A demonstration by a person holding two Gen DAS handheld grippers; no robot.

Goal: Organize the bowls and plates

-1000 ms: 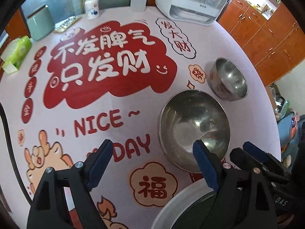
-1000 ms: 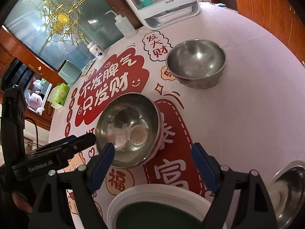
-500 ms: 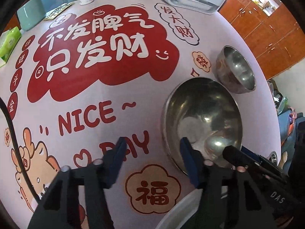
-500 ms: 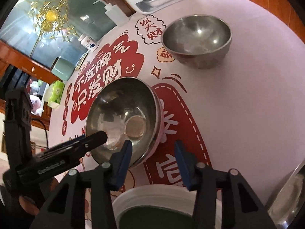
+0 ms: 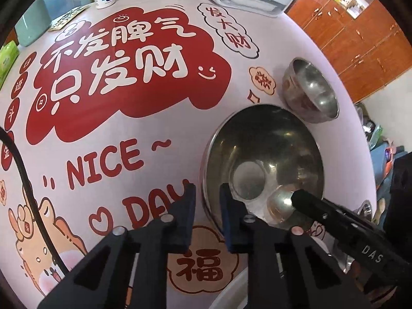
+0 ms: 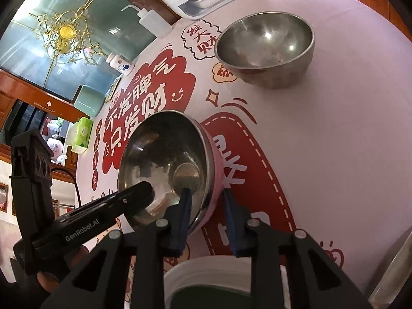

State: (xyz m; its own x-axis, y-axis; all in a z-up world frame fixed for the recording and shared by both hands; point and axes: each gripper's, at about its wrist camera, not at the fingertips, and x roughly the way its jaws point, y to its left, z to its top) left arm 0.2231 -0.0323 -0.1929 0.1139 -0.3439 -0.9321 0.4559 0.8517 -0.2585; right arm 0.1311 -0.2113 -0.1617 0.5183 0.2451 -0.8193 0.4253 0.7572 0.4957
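large steel bowl (image 5: 262, 164) sat on table (image 5: 154, 128), near smaller bowl (image 5: 310, 90) | left gripper (image 5: 207, 200) jaws had just closed, clamped on near rim | right gripper (image 6: 206, 206) jaws had just closed across opposite rim (contact unclear) | advice: lift both sides evenly, keep level

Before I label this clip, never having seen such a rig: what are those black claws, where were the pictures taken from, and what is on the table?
No robot: a person holds a two-finger gripper in each hand, each with a fisheye camera looking along its fingers. One picture comes from the left gripper, the other from the right gripper. On the printed tablecloth stand a large steel bowl, a smaller steel bowl and a white-rimmed dish. Both have just been closing, each with the large bowl's rim between its jaws, one finger inside, one outside; they appear to grip it.
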